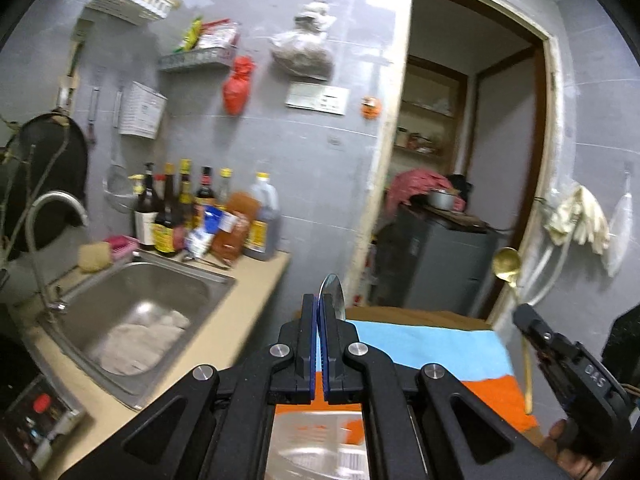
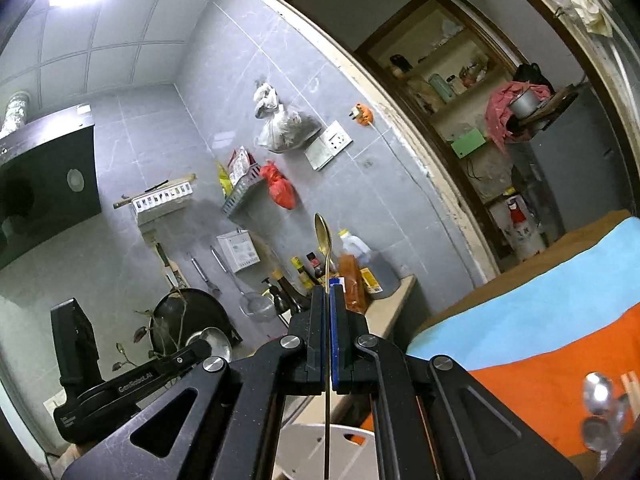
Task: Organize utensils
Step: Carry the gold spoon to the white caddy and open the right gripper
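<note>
My left gripper [image 1: 319, 304] was clenched on a silver spoon [image 1: 334, 294], its bowl standing just past my fingertips and edge-on to my camera; I was raised above the blue and orange cloth [image 1: 432, 344], which lay below and ahead of my jaws, with the steel sink [image 1: 160, 300] off to my left and lower down; a pale, blurred surface lay directly beneath my jaws, and I could not tell what it was. My right gripper [image 2: 329, 294] was tilted upward toward the grey tiled wall [image 2: 168, 160] and gripped the thin handle of a gold spoon [image 2: 322, 232] tight between its pads; the handle ran down between my fingers and out below them, the bowl high above my tips; from my left camera that same gripper [image 1: 524, 316] stood to my right, held upright with the gold spoon [image 1: 506, 264] rising from it; more silver spoons [image 2: 598, 408] lay on the orange part of the cloth [image 2: 540, 364], low and to the right of my right jaws.
</note>
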Available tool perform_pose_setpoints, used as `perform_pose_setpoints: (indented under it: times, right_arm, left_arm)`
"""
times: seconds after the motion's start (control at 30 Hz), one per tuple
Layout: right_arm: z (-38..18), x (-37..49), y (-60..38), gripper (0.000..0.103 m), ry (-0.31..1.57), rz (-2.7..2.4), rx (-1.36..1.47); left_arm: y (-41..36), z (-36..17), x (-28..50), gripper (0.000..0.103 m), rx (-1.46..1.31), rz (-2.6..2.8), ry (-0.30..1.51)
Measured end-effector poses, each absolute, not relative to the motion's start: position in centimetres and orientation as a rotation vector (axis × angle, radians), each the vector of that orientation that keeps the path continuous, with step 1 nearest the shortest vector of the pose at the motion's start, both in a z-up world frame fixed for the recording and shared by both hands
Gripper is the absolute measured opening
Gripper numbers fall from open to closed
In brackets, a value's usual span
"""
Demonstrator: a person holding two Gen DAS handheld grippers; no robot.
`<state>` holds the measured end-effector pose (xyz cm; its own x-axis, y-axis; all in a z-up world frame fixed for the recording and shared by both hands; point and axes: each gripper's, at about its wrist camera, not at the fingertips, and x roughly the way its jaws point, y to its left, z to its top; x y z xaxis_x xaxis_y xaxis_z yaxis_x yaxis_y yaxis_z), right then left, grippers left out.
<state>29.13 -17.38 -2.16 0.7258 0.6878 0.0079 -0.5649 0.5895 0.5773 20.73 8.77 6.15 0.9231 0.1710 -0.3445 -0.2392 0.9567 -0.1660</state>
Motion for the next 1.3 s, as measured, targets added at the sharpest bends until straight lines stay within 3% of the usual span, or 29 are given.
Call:
perform_pose_setpoints:
  times: [0.47, 1.3]
  right_arm:
    - [-7.8, 29.6, -13.0, 0.002, 0.226, 0.701, 0.524]
    - [-9.2, 28.4, -13.8, 0.002, 0.22, 0.676, 0.355]
  left_arm:
    - [11.0, 0.6, 22.5, 0.002, -0.145, 0.268, 0.351]
    - [9.7, -2.8, 23.0, 0.003, -0.138, 0.2, 0.416]
